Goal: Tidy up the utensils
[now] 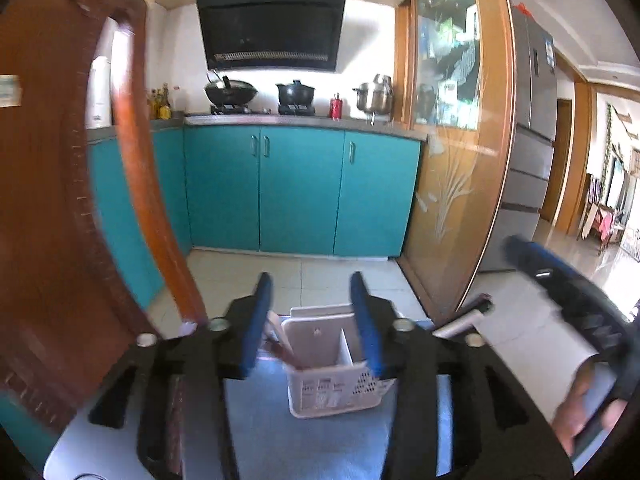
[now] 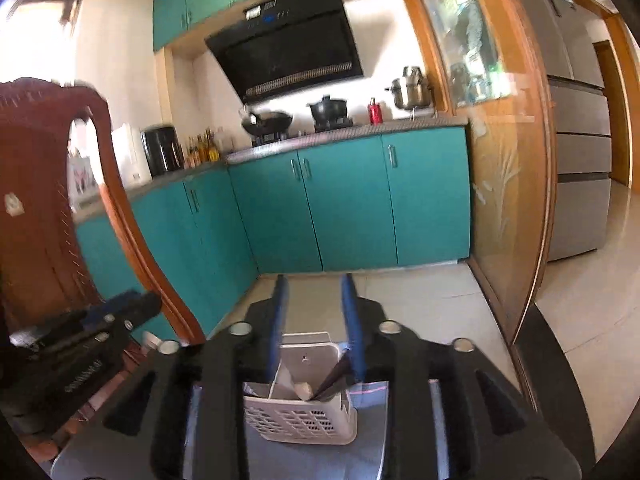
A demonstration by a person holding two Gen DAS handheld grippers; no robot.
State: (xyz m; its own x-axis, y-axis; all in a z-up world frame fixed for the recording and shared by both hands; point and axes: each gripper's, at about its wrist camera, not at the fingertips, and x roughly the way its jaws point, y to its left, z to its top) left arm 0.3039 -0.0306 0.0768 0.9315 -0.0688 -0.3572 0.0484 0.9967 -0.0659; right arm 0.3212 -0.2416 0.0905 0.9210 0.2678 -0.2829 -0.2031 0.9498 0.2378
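Note:
A white perforated utensil basket point(image 1: 334, 384) with a divider stands on a grey table top point(image 1: 280, 432). Brown chopsticks point(image 1: 282, 346) lean in its left compartment. My left gripper point(image 1: 314, 324) is open and empty, its blue fingers on either side above the basket. In the right wrist view the same basket point(image 2: 300, 412) holds a dark utensil point(image 2: 332, 380) and a pale spoon-like piece point(image 2: 302, 390). My right gripper point(image 2: 314, 320) is open and empty just above the basket; it also shows at the right of the left wrist view point(image 1: 560, 280).
A carved wooden chair back point(image 1: 60, 200) rises at the left, close to the table. Teal cabinets point(image 1: 300, 188) with a stove, pots and a range hood lie ahead. A glass sliding door point(image 1: 452, 160) and a fridge point(image 1: 532, 140) are at the right.

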